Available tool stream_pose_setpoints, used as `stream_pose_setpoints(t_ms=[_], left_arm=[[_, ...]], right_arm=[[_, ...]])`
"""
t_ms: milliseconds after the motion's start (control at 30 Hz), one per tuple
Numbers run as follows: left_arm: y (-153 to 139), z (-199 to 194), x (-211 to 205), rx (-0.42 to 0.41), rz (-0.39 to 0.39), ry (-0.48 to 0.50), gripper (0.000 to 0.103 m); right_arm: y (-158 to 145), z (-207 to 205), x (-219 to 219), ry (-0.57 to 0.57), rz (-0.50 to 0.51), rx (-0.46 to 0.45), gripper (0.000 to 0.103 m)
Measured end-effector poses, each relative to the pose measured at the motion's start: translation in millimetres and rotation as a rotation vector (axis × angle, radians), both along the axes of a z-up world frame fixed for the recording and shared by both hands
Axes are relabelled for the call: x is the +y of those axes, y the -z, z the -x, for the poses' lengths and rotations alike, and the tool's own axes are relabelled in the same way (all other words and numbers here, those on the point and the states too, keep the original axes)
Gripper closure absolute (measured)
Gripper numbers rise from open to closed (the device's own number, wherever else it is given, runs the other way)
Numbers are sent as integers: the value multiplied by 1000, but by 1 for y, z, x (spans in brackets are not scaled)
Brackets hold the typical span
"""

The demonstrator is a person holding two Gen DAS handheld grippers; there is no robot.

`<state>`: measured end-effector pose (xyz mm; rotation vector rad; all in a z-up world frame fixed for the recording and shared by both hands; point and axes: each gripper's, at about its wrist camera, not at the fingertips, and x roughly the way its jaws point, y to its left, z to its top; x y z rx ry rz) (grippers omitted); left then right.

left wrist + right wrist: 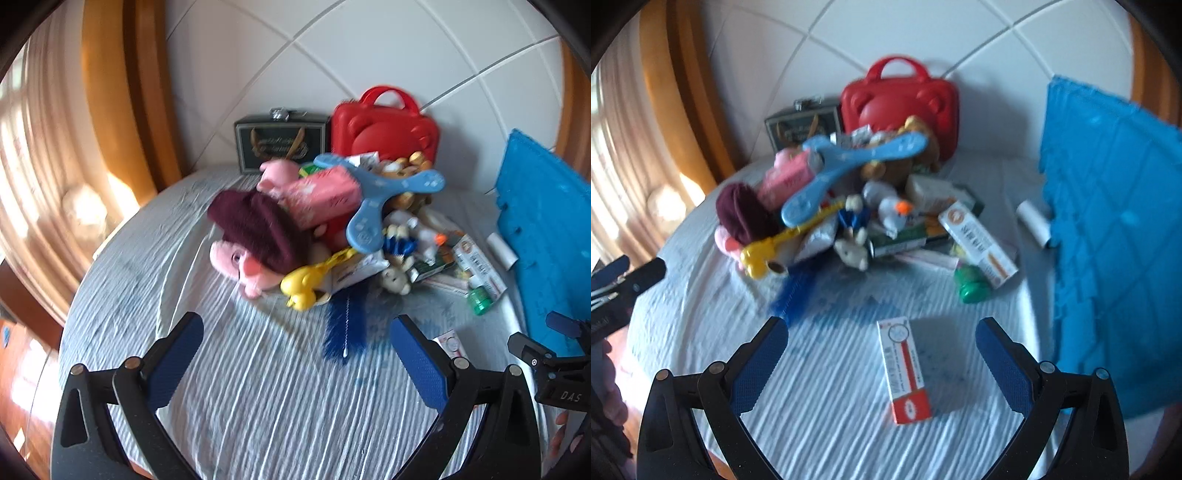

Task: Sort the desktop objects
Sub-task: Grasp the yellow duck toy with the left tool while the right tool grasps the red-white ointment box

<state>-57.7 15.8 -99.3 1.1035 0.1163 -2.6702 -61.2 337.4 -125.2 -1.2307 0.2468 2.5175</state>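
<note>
Both jaws spread, empty: left gripper (295,354) faces the blurred toy pile (332,218); right gripper (882,354) straddles a box (905,369).

One red case (899,98) stood at the back beside one dark box (801,123). One blue boomerang (842,162) topped the pile, with one maroon hat (744,214), one pink carton (788,177) and one yellow toy (764,258). Two white-and-orange cartons showed clearly – one in the pile (979,243), one alone in front (905,369). One green bottle (971,286), one white roll (1032,221), one blue mat (1115,229); the pile's smaller toys blurred beyond counting.
</note>
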Motion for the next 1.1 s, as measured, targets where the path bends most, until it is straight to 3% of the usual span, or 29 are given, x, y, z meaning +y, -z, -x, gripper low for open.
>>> stream_pose_setpoints(t_ms=[133,267,367,633,700,733,967,1033,1100], left_arm=[[24,6,0,-61,-15,-47,0],[47,28,-9,-120,-2,-68,0],[58,47,-22,-138,-29,-55,0],[86,108,-37,-192,18,29,0],[97,121,-40,-212,12,45,9],[103,128,-41,-229,5,54,11],[131,157,-39,-275,-13,99,22],[135,162,-36,-286,-10,107,29],[138,165,-33,-297,-31,123,45]], right_arm=[[30,9,16,-32,32,-66,0],[52,13,28,10,65,-120,0],[69,9,38,58,93,-158,0],[92,3,48,197,134,-202,0],[97,6,50,224,154,-203,0],[99,7,49,447,168,-185,0],[118,25,54,463,171,-269,0],[126,30,55,450,180,-308,0],[134,36,55,440,175,-345,0]])
